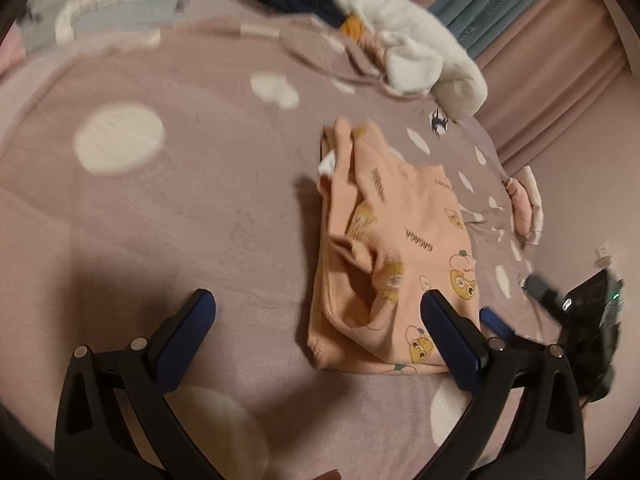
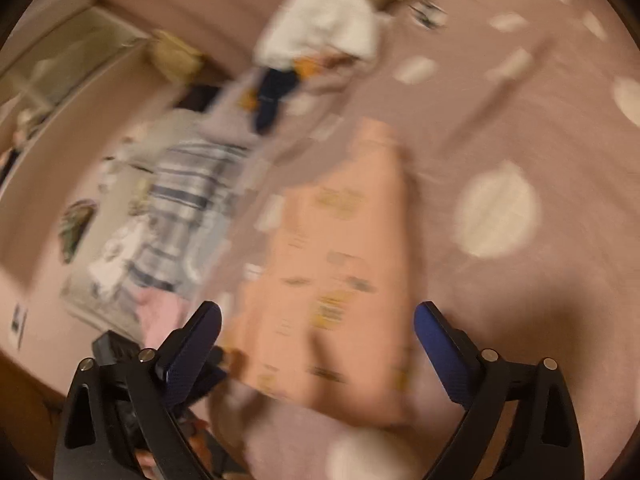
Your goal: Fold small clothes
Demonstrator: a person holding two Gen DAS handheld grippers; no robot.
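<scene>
Peach printed garment point(image 1: 384, 248) lies folded on my pink spotted blanket point(image 1: 180, 208), its near corner hidden behind one finger of my left gripper point(image 1: 318, 306), spread wide, holding nothing. My right gripper point(image 2: 318, 316) also gapes empty; its view is badly blurred.

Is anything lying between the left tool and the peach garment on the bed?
Nothing visible does. The left tool is open, its right finger already over the edge of the folded peach printed garment. Only bare pink dotted bedspread lies between its fingers otherwise.
</scene>
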